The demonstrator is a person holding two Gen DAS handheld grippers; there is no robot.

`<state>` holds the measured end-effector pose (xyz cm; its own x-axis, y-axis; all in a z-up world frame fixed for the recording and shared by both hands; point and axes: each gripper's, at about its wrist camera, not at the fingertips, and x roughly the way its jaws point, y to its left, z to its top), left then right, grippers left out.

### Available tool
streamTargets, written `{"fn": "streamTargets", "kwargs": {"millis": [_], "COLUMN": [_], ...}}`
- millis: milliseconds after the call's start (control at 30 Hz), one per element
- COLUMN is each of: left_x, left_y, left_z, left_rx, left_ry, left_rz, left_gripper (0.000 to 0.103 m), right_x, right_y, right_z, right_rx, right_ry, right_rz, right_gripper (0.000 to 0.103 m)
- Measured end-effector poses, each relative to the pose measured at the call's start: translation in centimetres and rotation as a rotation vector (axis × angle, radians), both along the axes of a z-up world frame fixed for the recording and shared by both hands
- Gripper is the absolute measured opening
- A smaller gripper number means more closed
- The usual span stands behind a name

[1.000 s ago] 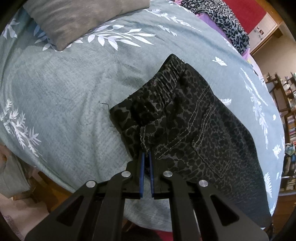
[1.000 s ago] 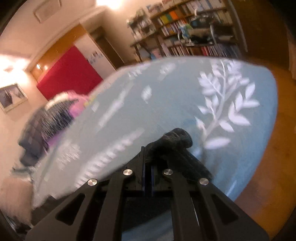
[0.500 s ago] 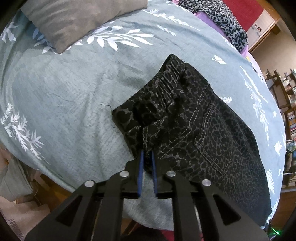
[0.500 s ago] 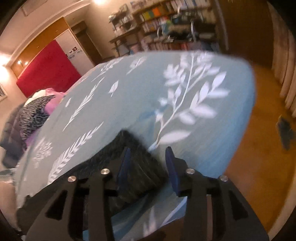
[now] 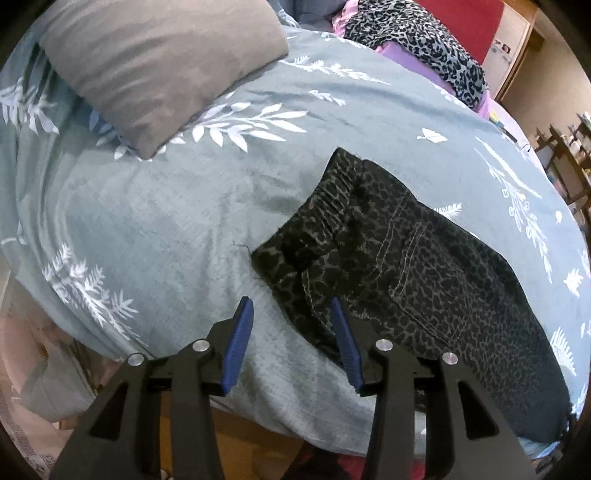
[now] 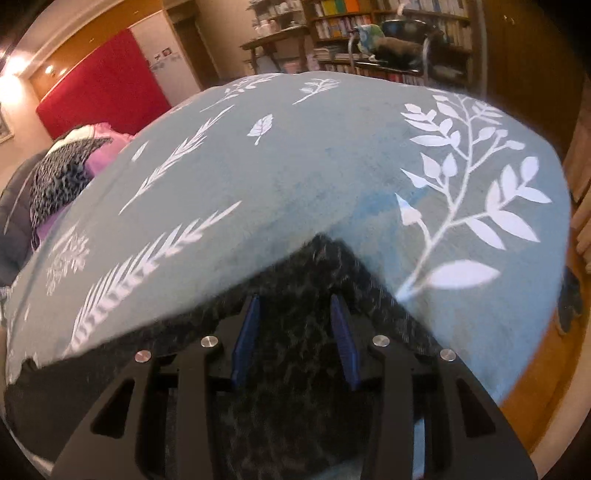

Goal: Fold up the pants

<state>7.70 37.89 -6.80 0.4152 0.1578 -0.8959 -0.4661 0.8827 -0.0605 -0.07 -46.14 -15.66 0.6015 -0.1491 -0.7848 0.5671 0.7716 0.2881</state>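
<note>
1. Left wrist only: dark leopard-print pants flat on teal leaf-print bed, waistband toward grey pillow; left claw wide open, gripping nothing, at waist corner.
2. Right wrist only: right claw spread open over blurred pants corner, bookshelves behind.

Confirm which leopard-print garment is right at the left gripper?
The dark pants lying flat on the teal bedspread, by the open left gripper. The lighter black-and-white leopard garment sits far off, atop purple fabric.
</note>
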Motion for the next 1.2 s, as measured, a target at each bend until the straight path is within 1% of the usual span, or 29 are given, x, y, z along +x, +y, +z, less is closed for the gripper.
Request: {"fn": "streamTargets", "kwargs": {"millis": [100, 133, 167, 200, 267, 367, 400, 467, 533, 600, 633, 700, 767, 867, 967, 1067, 1133, 1200], "left_x": [-0.3, -0.4, -0.4, -0.4, 0.2, 1.7, 2.2, 3.4, 4.5, 5.8, 6.2, 6.2, 6.1, 5.7, 5.6, 5.7, 5.7, 5.6], "left_y": [0.5, 0.6, 0.3, 0.0, -1.3, -4.0, -4.9, -6.0, -6.3, -5.6, -5.1, -4.5, -4.2, -4.9, -5.4, -6.9, -8.1, -9.7], "left_z": [0.8, 1.1, 1.5, 1.7, 2.0, 2.3, 2.1, 1.5, 0.3, -1.5, -2.3, -3.3, -3.9, -4.4, -4.8, -4.3, -3.6, -2.4], "left_rx": [0.037, 0.065, 0.113, 0.131, 0.147, 0.15, 0.171, 0.213, 0.201, 0.177, 0.187, 0.194, 0.195, 0.246, 0.265, 0.32, 0.345, 0.336], "left_ry": [-0.019, -0.024, -0.031, -0.037, -0.055, -0.078, -0.076, -0.067, -0.049, -0.009, 0.011, 0.029, 0.026, 0.031, 0.046, 0.075, 0.067, 0.032], "left_rz": [0.032, 0.044, 0.05, 0.042, -0.006, -0.111, -0.138, -0.17, -0.181, -0.162, -0.147, -0.138, -0.15, -0.179, -0.174, -0.174, -0.191, -0.236], "left_gripper": [0.046, 0.046, 0.046, 0.046, 0.046, 0.046, 0.046, 0.046, 0.046, 0.046, 0.046, 0.046, 0.047, 0.047, 0.046, 0.046, 0.046, 0.053], "right_x": [1.1, 1.2, 1.2, 1.1, 1.1, 0.9, 0.9, 0.9, 0.8, 1.0, 1.0, 1.0, 1.1, 1.7, 2.2, 2.2, 1.7, 0.7], "right_y": [0.0, 0.1, 0.2, 0.3, 0.3, 0.3, 0.3, 0.3, 0.3, 0.4, 0.4, 0.5, 0.5, 0.6, 0.5, 0.1, -0.6, -1.5], "right_z": [-0.1, -0.2, -0.3, -0.3, -0.3, -0.1, -0.1, -0.1, -0.2, -0.2, -0.2, -0.2, -0.3, -0.3, -0.4, -0.3, 0.1, 0.8], "right_rx": [-0.019, -0.027, -0.031, -0.032, -0.029, -0.03, -0.032, -0.028, -0.02, -0.028, -0.031, -0.036, -0.041, -0.058, -0.057, -0.029, 0.035, 0.115], "right_ry": [0.004, 0.005, 0.001, -0.003, -0.005, 0.0, 0.003, 0.001, -0.004, 0.0, 0.001, 0.001, 0.002, 0.025, 0.034, 0.04, 0.023, -0.025], "right_rz": [-0.015, -0.017, -0.021, -0.025, -0.033, -0.039, -0.041, -0.048, -0.059, -0.062, -0.062, -0.062, -0.064, -0.058, -0.049, -0.038, -0.047, -0.059], "right_gripper": [0.041, 0.041, 0.041, 0.041, 0.041, 0.041, 0.041, 0.041, 0.042, 0.042, 0.042, 0.042, 0.042, 0.044, 0.045, 0.045, 0.045, 0.045]}}
